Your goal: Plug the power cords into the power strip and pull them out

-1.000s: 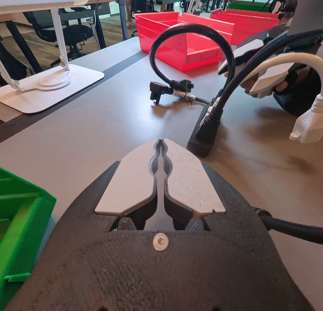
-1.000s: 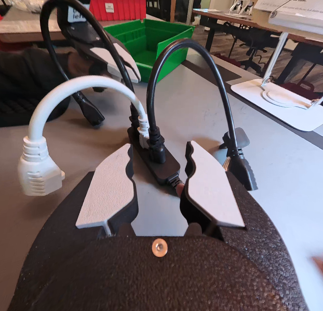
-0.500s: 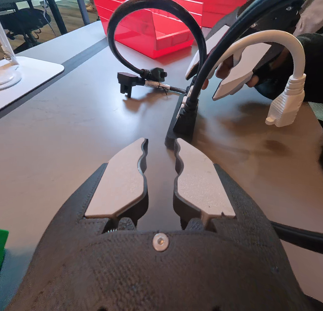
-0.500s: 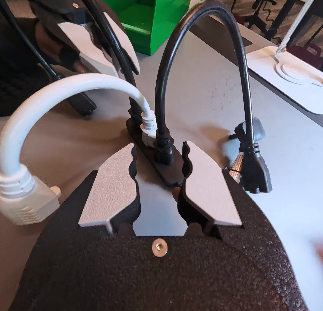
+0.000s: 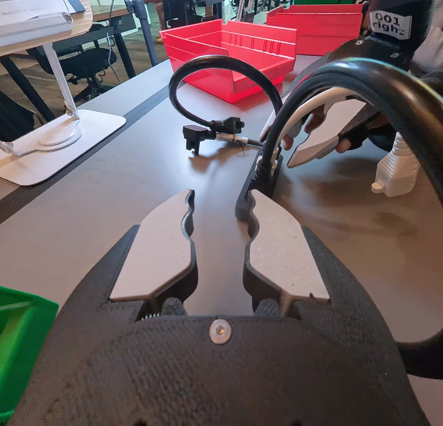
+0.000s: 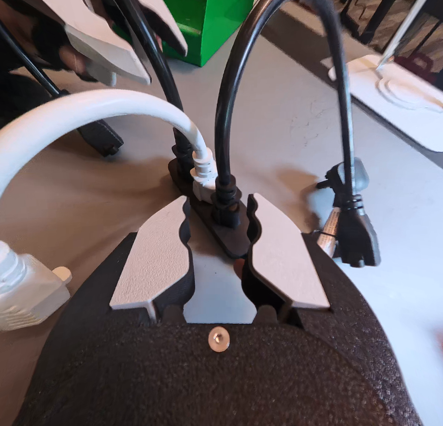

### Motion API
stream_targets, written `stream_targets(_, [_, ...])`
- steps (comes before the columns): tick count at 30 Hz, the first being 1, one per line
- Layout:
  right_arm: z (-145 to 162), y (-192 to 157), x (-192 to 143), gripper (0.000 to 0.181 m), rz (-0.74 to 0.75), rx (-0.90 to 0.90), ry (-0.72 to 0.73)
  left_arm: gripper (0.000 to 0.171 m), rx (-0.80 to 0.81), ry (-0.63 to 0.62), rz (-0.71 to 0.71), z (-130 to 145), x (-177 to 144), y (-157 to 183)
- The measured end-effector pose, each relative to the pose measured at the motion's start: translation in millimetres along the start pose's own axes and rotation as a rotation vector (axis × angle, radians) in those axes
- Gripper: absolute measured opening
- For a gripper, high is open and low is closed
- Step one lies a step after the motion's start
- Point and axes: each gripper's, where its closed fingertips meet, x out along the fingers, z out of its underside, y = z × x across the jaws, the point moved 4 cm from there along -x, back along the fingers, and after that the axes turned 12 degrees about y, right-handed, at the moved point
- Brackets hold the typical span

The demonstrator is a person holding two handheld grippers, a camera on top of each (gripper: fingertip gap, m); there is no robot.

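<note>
A black power strip (image 5: 242, 206) lies on the grey table with three plugs in it: two black and one white between them. My left gripper (image 5: 220, 196) is open and empty, just short of the strip's near end. In the right wrist view my right gripper (image 6: 218, 199) is open, with its fingertips on either side of the nearest black plug (image 6: 224, 211) on the strip (image 6: 230, 239). The white plug (image 6: 203, 182) and the far black plug (image 6: 182, 160) stand behind it. The cords arch up; the white cord's free end (image 6: 24, 290) lies at the left.
A red bin (image 5: 227, 62) stands behind the strip and a green bin (image 5: 19, 337) at my near left. A white stand base (image 5: 60, 146) sits at the left. The strip's own plug (image 5: 194, 136) and a black cord's free end (image 6: 354, 242) lie on the table.
My left gripper has opened from shut and come nearer to the strip. My right gripper has moved forward, so its fingertips now flank the nearest black plug.
</note>
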Motion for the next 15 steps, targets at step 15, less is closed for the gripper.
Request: stream_targets(15, [-6.9,1.0,-30.5,0.035,0.128,-0.06,0.005,0.042,-0.025,0.051,-0.268,-9.8,-56.6,-10.2])
